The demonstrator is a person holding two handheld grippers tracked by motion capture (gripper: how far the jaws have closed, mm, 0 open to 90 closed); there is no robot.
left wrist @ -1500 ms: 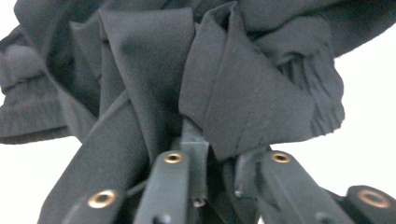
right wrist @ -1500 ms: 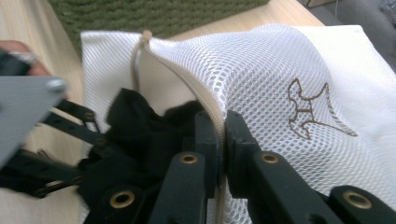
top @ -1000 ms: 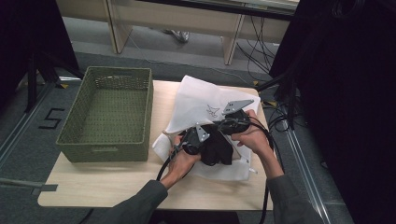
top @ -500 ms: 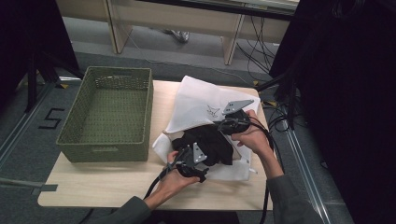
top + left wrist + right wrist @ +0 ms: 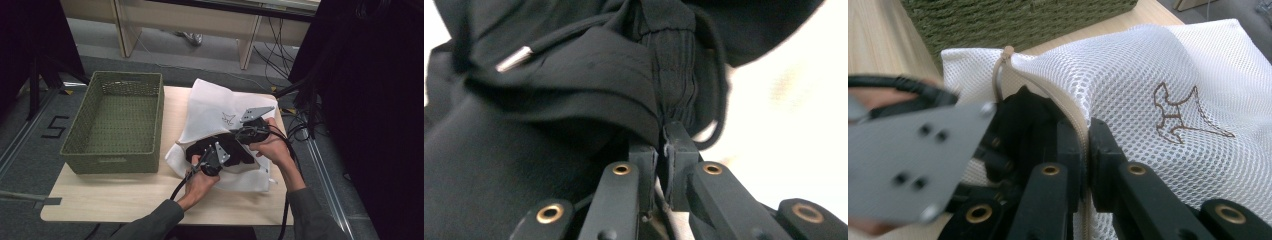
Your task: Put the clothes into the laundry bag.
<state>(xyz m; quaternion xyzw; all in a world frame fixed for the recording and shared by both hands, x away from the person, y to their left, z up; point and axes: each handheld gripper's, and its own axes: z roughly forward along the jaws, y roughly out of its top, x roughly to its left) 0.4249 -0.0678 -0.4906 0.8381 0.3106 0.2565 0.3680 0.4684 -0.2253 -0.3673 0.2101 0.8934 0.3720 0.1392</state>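
Note:
A white mesh laundry bag (image 5: 210, 107) with a stitched animal logo lies on the wooden table (image 5: 115, 197). A black garment (image 5: 235, 150) with a drawstring and ribbed waistband (image 5: 674, 75) sits at the bag's mouth. My left gripper (image 5: 216, 151) has just been closing, and its jaws now pinch a fold of the black garment (image 5: 549, 100) at their tips (image 5: 659, 139). My right gripper (image 5: 236, 137) is shut on the bag's zipper edge (image 5: 1075, 117), holding the mesh (image 5: 1158, 65) up beside the garment.
A green woven basket (image 5: 112, 161) stands on the left half of the table, close to the bag, and its wall (image 5: 998, 15) shows behind the mesh. Cables trail from both grippers over the table's near edge. Desk legs and cords stand beyond the far edge.
The left gripper pulled back toward the person, then came forward again onto the black garment. The right gripper and the bag edge stayed where they were.

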